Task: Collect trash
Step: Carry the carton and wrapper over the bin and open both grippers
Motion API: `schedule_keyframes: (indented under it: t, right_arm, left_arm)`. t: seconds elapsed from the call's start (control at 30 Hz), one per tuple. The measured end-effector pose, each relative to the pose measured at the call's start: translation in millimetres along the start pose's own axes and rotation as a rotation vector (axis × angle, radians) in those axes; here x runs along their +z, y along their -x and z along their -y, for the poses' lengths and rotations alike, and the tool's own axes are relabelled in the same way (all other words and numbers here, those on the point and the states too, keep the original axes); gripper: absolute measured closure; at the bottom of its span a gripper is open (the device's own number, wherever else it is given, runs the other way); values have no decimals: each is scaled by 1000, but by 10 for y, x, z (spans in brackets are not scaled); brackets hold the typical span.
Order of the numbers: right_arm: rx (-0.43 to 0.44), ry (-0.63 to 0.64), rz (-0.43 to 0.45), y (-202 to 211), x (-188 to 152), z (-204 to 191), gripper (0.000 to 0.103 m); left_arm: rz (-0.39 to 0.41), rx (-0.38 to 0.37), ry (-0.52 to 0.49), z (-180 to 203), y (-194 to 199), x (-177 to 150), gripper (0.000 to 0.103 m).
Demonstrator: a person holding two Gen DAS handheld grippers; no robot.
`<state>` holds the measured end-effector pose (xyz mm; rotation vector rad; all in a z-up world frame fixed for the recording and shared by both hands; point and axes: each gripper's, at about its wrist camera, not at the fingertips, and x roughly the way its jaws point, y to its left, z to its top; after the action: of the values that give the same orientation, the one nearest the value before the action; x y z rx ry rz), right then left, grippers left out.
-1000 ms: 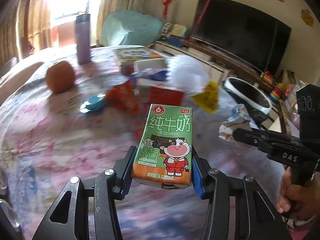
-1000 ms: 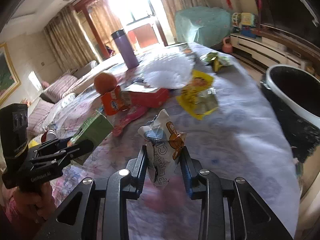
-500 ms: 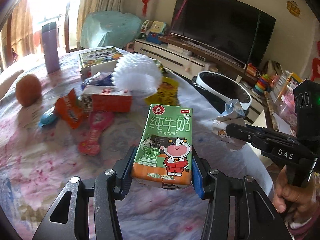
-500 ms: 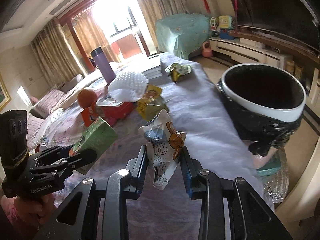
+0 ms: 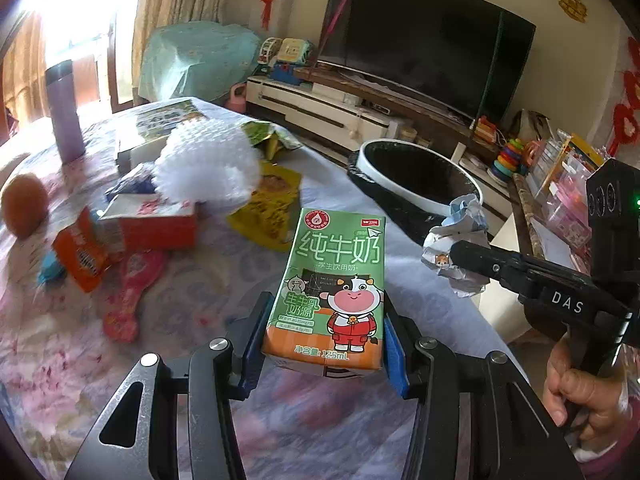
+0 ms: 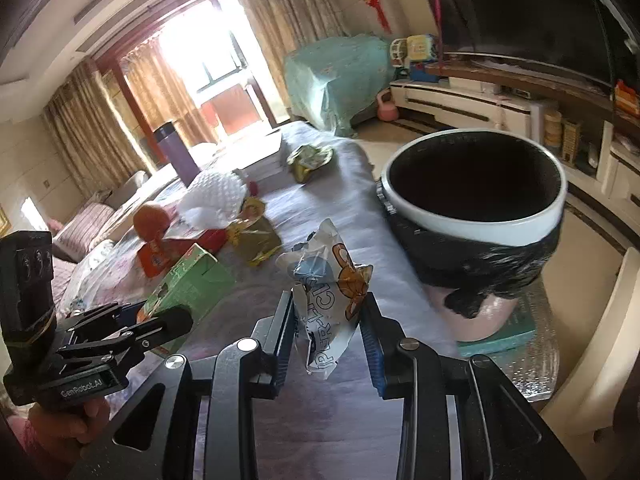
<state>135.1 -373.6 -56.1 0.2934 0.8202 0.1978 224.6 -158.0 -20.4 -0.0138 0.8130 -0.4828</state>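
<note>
My left gripper (image 5: pixel 324 344) is shut on a green milk carton (image 5: pixel 332 288) with a cartoon cow, held upright above the table. My right gripper (image 6: pixel 326 336) is shut on a crumpled white snack wrapper (image 6: pixel 328 292). From the left wrist view the right gripper (image 5: pixel 452 258) shows at the right with the wrapper (image 5: pixel 458 236) in it. From the right wrist view the left gripper (image 6: pixel 168 322) appears at lower left with the carton (image 6: pixel 188 284). A trash bin (image 6: pixel 472 216) with a white rim and black liner stands just past the table's right edge, ahead of both grippers.
On the floral tablecloth (image 5: pixel 80 340) lie a white foam net (image 5: pixel 208 166), yellow wrappers (image 5: pixel 268 208), a red box (image 5: pixel 152 224), an orange packet (image 5: pixel 82 256), an orange (image 5: pixel 24 204) and a purple flask (image 5: pixel 64 112). A TV (image 5: pixel 424 36) stands beyond.
Both grippers have swung toward the right with their loads; the trash bin has come closer and larger in both views, and the table litter has slid to the left.
</note>
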Motion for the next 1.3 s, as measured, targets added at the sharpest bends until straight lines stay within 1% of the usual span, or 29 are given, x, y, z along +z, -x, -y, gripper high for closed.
schedule_keyframes:
  t: [0.3, 0.5, 0.83, 1.3]
  right_arm:
    - [-43, -52, 41, 137, 148, 348, 71]
    - [-63, -68, 62, 193, 233, 501, 71]
    - [-76, -86, 66, 174, 326, 719, 71]
    - [-99, -99, 61, 93, 580, 1018, 70]
  left_arm:
    - [-5, -19, -39, 217, -184, 202, 55]
    - [-16, -22, -56, 337, -293, 300, 55]
    - [-18, -27, -79, 506, -479, 467, 55]
    - [-20, -27, -99, 741, -849, 795, 55]
